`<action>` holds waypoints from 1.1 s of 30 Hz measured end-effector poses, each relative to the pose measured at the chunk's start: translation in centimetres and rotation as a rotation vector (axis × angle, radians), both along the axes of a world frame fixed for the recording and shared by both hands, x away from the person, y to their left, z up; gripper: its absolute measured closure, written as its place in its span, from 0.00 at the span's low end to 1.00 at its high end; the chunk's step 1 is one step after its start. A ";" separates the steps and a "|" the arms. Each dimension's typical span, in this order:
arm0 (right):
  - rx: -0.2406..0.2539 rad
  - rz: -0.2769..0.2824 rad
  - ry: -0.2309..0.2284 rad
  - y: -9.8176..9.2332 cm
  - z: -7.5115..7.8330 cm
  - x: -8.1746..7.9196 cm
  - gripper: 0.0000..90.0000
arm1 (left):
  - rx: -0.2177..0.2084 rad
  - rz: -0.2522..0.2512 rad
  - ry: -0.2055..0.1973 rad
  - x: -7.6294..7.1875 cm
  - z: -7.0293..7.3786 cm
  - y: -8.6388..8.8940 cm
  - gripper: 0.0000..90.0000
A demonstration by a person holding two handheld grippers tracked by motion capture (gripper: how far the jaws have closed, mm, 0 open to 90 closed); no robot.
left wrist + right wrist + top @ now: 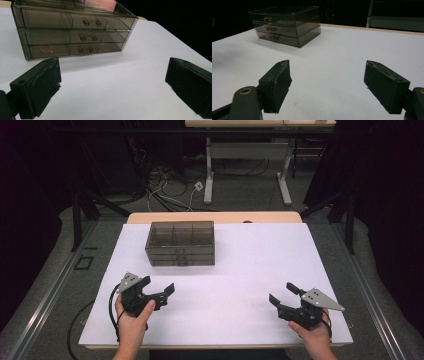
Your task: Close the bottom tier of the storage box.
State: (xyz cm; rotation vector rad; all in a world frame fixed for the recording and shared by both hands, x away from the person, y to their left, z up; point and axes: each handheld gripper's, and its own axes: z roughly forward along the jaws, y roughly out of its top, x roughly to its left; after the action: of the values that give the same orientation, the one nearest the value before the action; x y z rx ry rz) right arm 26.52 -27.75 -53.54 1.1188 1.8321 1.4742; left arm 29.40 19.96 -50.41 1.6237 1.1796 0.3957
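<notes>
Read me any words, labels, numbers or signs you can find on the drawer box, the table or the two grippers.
None: no readable text anywhere.
The smoky clear drawer box has three drawers with plain handles and no label.
The white table top is blank.
The left gripper and right gripper carry no legible marking; their jaws stand open with nothing between them.

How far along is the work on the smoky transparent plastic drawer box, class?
Nothing looks done yet: all three drawers of the smoky transparent plastic drawer box sit closed. In hand: the left tool is open and empty, pointing toward the box; the right tool is also open and empty, resting apart on the white tabletop. Left: probably reaching a drawer handle.
</notes>
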 end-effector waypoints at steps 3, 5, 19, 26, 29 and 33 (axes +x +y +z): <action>0.009 -0.003 0.004 0.1 0.0 0.0 0.23 | 0.012 -0.007 -0.009 -0.3 -0.3 0.3 0.00; 0.004 -0.002 0.002 0.0 0.0 0.0 0.23 | 0.014 -0.014 -0.017 -0.5 -0.5 0.6 0.00; 0.008 -0.012 -0.002 0.1 -0.2 0.2 0.23 | 0.047 0.009 -0.024 -0.8 -2.7 2.4 0.00; 0.001 -0.006 0.014 0.0 -0.2 0.2 0.23 | 0.061 0.022 -0.035 -0.9 -3.3 3.3 0.00; -0.006 -0.004 0.014 -0.1 -0.2 0.3 0.23 | 0.071 0.025 -0.033 -0.9 -3.5 3.7 0.00; -0.004 -0.005 0.013 0.0 -0.3 0.3 0.23 | 0.062 0.033 -0.020 -0.8 -3.9 4.1 0.00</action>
State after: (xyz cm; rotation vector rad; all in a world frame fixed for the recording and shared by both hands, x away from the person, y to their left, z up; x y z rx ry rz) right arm 26.84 -27.75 -53.82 1.1327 1.8390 1.4635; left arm 28.56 24.04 -54.29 1.6513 1.1907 0.4727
